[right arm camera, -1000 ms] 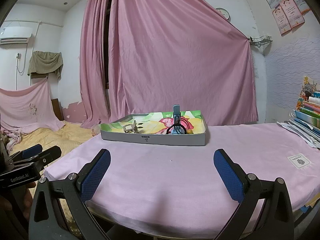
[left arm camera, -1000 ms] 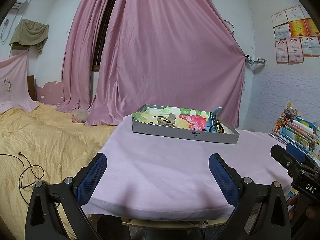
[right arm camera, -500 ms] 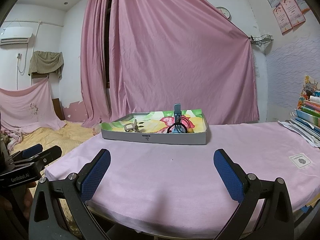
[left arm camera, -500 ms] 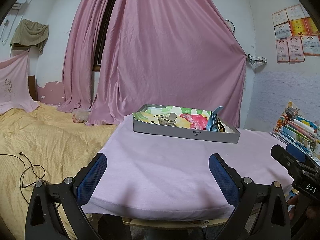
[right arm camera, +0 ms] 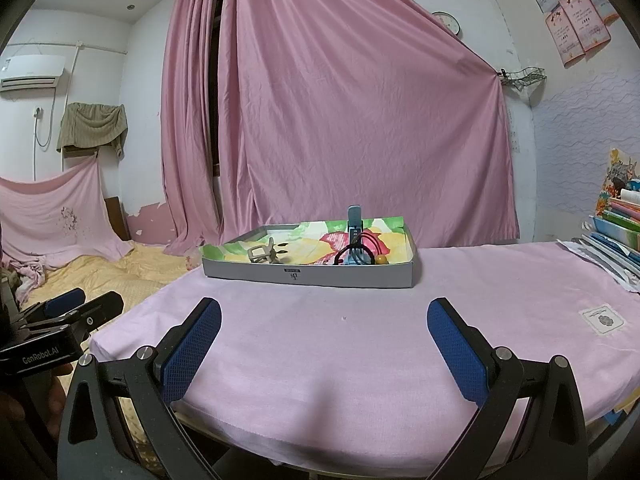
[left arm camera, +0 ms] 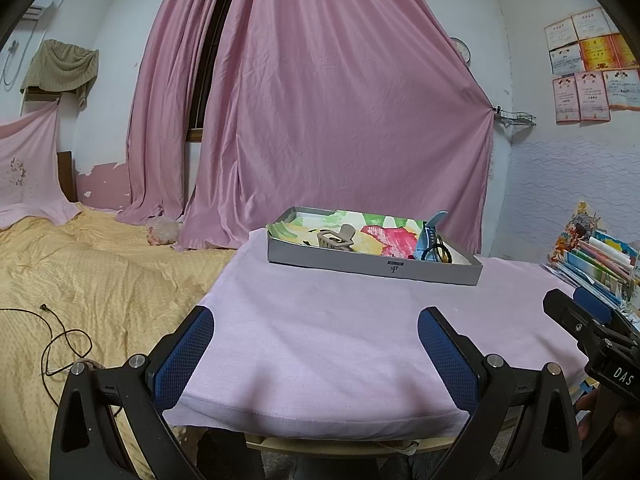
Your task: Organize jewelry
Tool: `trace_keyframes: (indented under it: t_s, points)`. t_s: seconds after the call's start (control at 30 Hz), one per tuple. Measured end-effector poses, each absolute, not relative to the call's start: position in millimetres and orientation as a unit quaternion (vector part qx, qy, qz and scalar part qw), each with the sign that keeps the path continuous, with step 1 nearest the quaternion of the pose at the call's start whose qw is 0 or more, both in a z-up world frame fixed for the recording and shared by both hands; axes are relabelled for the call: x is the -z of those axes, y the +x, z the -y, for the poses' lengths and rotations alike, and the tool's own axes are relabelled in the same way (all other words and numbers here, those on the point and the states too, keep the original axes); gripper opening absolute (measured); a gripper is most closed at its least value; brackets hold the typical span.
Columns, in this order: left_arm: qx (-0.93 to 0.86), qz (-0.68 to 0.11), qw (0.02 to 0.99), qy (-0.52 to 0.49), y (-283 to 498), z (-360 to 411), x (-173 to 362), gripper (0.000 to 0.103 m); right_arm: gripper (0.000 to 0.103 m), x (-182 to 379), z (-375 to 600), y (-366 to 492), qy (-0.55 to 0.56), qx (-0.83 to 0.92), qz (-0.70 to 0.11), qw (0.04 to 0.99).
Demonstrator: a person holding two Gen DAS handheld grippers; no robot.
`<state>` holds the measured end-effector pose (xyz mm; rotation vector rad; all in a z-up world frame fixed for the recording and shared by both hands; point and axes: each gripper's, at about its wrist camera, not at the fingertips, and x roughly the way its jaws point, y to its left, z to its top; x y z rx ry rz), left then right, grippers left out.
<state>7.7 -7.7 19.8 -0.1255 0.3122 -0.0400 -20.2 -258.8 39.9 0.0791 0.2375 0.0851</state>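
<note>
Fingers [left arm camera: 182, 358] of both our grippers spread, empty, short of tray [right arm camera: 308, 276] holding claw clip [right arm camera: 264, 255], hair ties [right arm camera: 354, 254]; stage undecidable.

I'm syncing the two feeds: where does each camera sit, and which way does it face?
Left wrist: on the left gripper, facing across the pink table toward the tray; open jaws and the right gripper show.
Right wrist: on the right gripper, facing the tray more squarely; open jaws and the left gripper show.
Shared: tray, curtain.
</note>
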Motion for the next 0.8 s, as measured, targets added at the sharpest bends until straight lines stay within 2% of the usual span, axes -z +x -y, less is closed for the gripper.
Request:
trace_keyframes:
  t_s: [0.8]
  points:
    - [0.019, -0.157, 0.985, -0.062, 8.0, 7.1, -20.1, 0.102, 0.101, -40.7, 259.2, -20.2, 0.040, -0.042, -0.119, 0.991]
